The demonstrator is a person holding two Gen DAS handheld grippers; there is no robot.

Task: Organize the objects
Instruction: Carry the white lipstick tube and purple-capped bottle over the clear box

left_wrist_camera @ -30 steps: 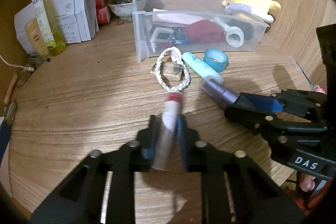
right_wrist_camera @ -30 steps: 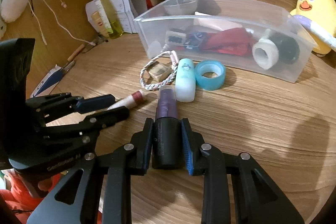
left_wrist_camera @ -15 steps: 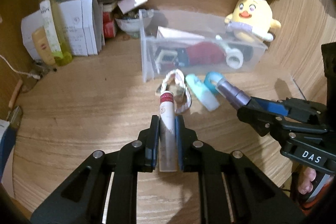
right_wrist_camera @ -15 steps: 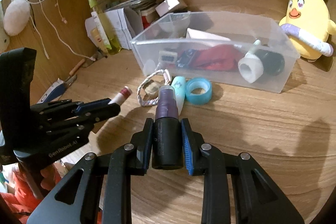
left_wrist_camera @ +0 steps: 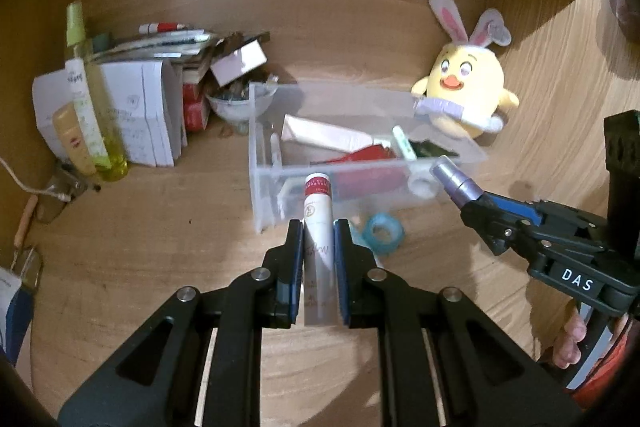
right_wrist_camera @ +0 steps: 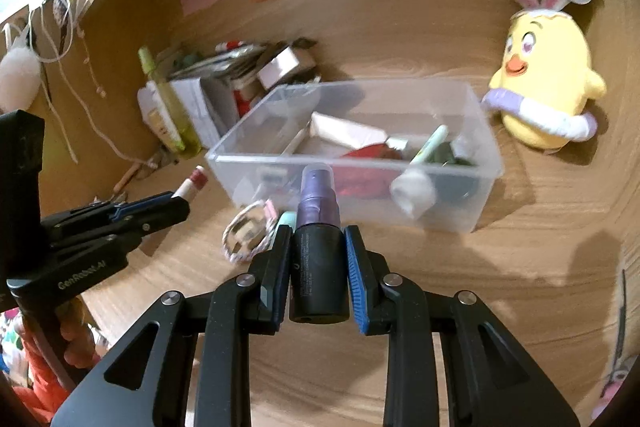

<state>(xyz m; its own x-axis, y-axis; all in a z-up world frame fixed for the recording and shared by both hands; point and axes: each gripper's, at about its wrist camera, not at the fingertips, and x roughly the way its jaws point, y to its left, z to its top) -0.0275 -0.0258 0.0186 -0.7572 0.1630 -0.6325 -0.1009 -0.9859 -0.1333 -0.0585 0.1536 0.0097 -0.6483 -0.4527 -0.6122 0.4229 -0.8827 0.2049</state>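
My left gripper (left_wrist_camera: 317, 229) is shut on a white tube with a red cap (left_wrist_camera: 318, 227) and holds it above the desk, in front of the clear plastic bin (left_wrist_camera: 262, 163). My right gripper (right_wrist_camera: 318, 233) is shut on a black and purple spray bottle (right_wrist_camera: 318, 227), also lifted, near the bin's front wall (right_wrist_camera: 360, 203). Each gripper shows in the other's view: the right one (left_wrist_camera: 476, 211) to the right, the left one (right_wrist_camera: 176, 205) to the left. The bin holds a red pouch, a white tube and other small items.
On the desk before the bin lie a teal tape roll (left_wrist_camera: 384, 233), a braided cord loop (right_wrist_camera: 248, 235) and a mint tube (right_wrist_camera: 286, 221). A yellow chick plush (right_wrist_camera: 544, 87) stands right of the bin. A green bottle (left_wrist_camera: 86, 99), papers and boxes crowd the back left.
Both grippers have risen from the desk with the white tube and the spray bottle held, and moved toward the bin. The cord loop, mint tube and tape stayed on the desk.
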